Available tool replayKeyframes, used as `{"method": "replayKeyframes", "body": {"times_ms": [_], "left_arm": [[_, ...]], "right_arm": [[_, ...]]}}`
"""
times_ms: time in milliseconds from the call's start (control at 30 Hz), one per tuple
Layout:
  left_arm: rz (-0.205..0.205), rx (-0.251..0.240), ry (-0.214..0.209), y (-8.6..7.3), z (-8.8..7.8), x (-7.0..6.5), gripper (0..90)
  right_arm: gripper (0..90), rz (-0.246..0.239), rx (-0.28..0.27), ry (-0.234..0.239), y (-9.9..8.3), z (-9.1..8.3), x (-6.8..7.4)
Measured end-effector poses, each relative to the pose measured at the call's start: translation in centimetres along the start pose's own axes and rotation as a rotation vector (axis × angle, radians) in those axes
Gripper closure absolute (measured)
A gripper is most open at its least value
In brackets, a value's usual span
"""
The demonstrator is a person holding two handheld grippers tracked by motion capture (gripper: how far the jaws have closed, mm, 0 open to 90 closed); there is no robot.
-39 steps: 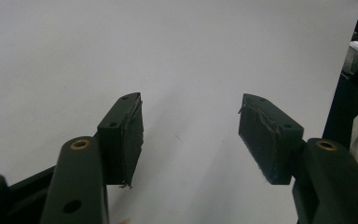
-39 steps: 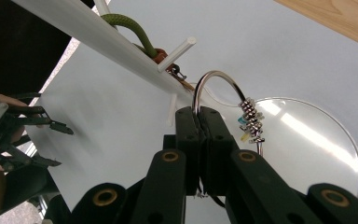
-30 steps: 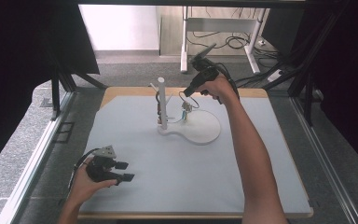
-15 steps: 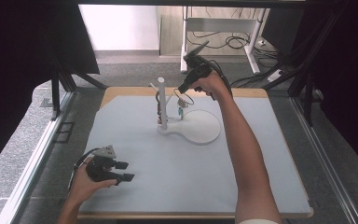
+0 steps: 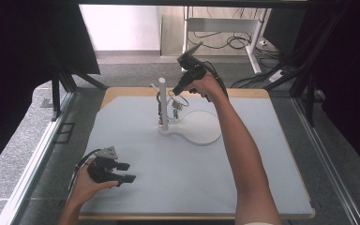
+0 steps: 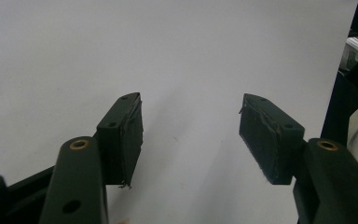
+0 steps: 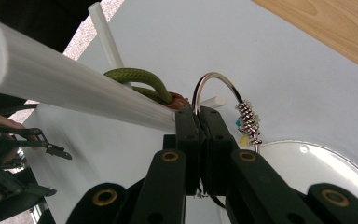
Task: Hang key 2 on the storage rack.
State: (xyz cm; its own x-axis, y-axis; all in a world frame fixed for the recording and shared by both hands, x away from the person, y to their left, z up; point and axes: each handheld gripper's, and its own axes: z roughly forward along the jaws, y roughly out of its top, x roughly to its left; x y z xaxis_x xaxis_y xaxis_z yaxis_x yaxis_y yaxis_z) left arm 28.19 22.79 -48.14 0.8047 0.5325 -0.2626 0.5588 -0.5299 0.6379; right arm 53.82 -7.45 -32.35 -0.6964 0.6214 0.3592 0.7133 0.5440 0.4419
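A white stand [image 5: 162,104] with short side pegs rises from a round white base [image 5: 201,131] at the table's far middle. My right gripper [image 5: 174,92] is beside the post's top, shut on a silver bangle [image 7: 224,82] that carries coiled silver beads and small coloured charms. The bangle [image 5: 178,104] hangs next to the post. In the right gripper view, a green cord loop [image 7: 139,75] sits on the stand [image 7: 65,79] just past my shut right gripper [image 7: 199,113]. My left gripper [image 5: 125,172] rests at the front left, open, and nothing lies between the jaws of the left gripper [image 6: 191,135].
The white mat [image 5: 168,168] covers a wooden table [image 5: 243,93] whose edge shows at the back. Black frame posts and cables stand beyond the far edge. A grey floor strip runs along the left side.
My right gripper has shifted left and slightly away, carrying the bangle closer to the post's top. The left gripper has stayed put.
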Motion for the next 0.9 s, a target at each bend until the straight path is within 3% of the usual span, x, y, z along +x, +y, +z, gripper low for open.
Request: {"method": "replayKeyframes", "body": {"times_ms": [500, 900], "left_arm": [[0.0, 0.004, 0.005, 0.0, 0.0, 0.0, 39.9], [-0.001, 0.015, 0.008, 0.0, 0.2, -0.1, 39.9]], "right_arm": [[87.7, -0.013, 0.008, 0.015, -1.3, 0.9, 0.5], [86.4, -0.022, 0.042, 0.036, -2.1, 3.0, 0.6]]}}
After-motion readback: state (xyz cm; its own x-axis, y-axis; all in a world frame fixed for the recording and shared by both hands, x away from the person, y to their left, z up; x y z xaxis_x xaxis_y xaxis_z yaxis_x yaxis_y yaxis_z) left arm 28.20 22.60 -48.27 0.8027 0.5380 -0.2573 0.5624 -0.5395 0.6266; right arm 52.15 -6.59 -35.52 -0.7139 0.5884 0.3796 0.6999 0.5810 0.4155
